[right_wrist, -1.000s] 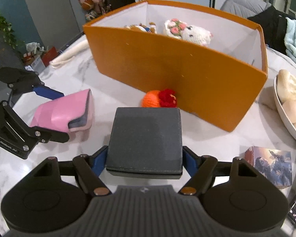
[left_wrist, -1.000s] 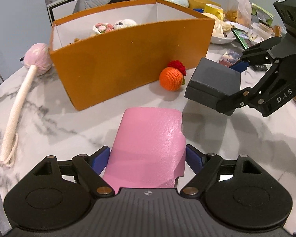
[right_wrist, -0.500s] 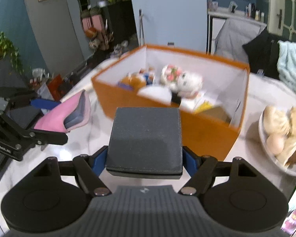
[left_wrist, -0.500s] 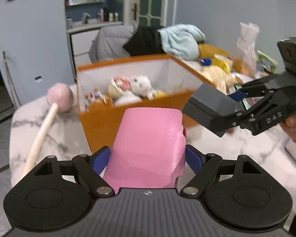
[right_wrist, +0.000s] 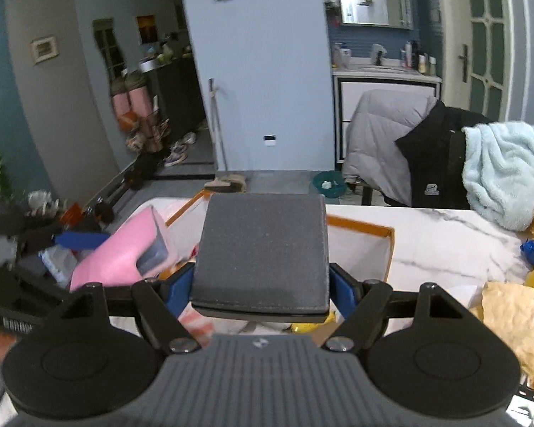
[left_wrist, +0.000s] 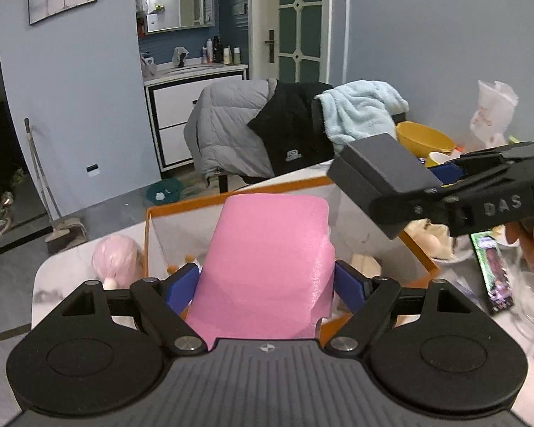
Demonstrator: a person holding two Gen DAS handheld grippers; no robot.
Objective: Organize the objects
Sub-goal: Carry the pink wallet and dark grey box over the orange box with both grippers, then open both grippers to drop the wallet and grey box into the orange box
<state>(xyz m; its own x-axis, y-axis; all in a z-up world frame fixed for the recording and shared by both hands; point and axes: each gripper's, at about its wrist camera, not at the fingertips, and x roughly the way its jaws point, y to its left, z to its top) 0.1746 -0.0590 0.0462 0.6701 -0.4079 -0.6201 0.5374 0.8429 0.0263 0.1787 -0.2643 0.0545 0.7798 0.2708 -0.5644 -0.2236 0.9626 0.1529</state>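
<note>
Left gripper (left_wrist: pixel 267 281): clamped shut on a pink pouch (left_wrist: pixel 267 267), blue pads pressing both long sides, pouch's long axis running toward 12 o'clock, straight out along the fingers. Held above the open orange box (left_wrist: pixel 414 252), box interior spreading from 9 to 3 o'clock beneath the pouch, soft toys partly hidden inside. At 9 o'clock outside the box wall, a pink pom-pom wand (left_wrist: pixel 112 259) on the marble table (left_wrist: pixel 57 277).

Right gripper (right_wrist: pixel 261 284): likewise clamped shut, on a dark grey box (right_wrist: pixel 263 252), flat face up, long axis toward 12 o'clock. Also poised over the orange box, rim visible at 1 o'clock; pink pouch seen again at 9 o'clock, tilted.

Judged: both loads hung above the opening, neither gripper clearly nearer; next move probably straight down, 6 o'clock, and release. Risk: the two loads crowding one another over the same box.
</note>
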